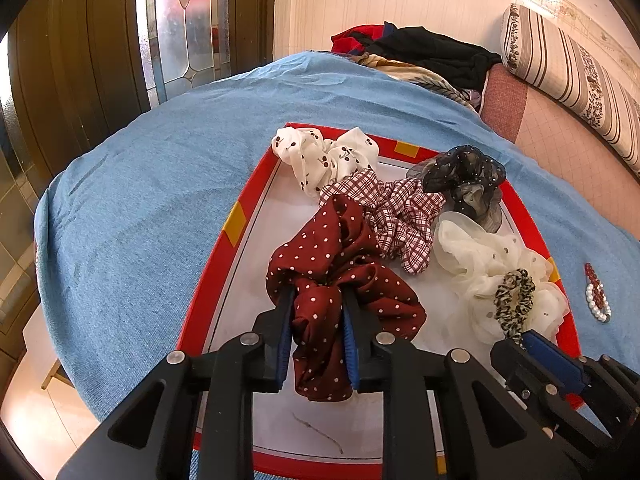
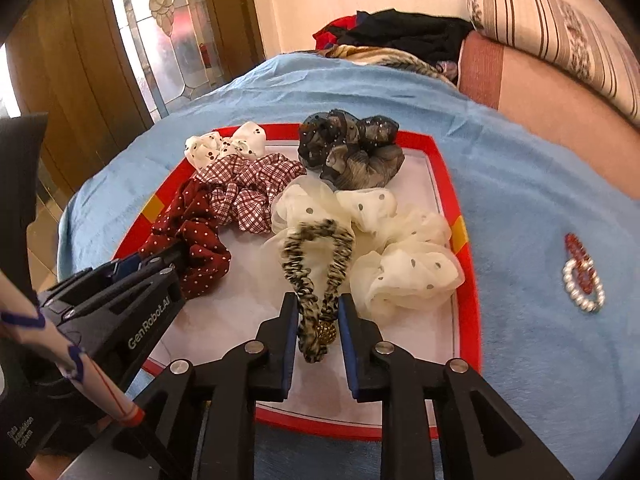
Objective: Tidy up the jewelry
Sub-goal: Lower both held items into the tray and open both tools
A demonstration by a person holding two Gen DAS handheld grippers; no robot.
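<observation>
Black gripper arms fill the foreground of both wrist views above a red-rimmed tray [image 1: 224, 248] lying on a blue cloth [image 1: 160, 184]. Left gripper [image 1: 318, 340] has its blue pads pressed against a bunched dark red polka-dot scrunchie [image 1: 340, 256], which rests on the tray's white floor. Right gripper [image 2: 319, 344] stands with its jaws slightly apart around a thin leopard-print hair tie [image 2: 316, 264] bearing a small gold bead; the pads do not clearly press on it. Further back on the tray lie a red-and-white checked scrunchie [image 1: 396, 216], a white cherry-print scrunchie [image 1: 324, 156], a sheer black sparkly scrunchie [image 1: 464, 180] and a cream dotted scrunchie [image 2: 400, 256], the hair tie draped over its near edge. Off the tray, to its right on the cloth, a pearl bracelet [image 2: 582, 284] touches a red beaded bracelet [image 2: 576, 246].
</observation>
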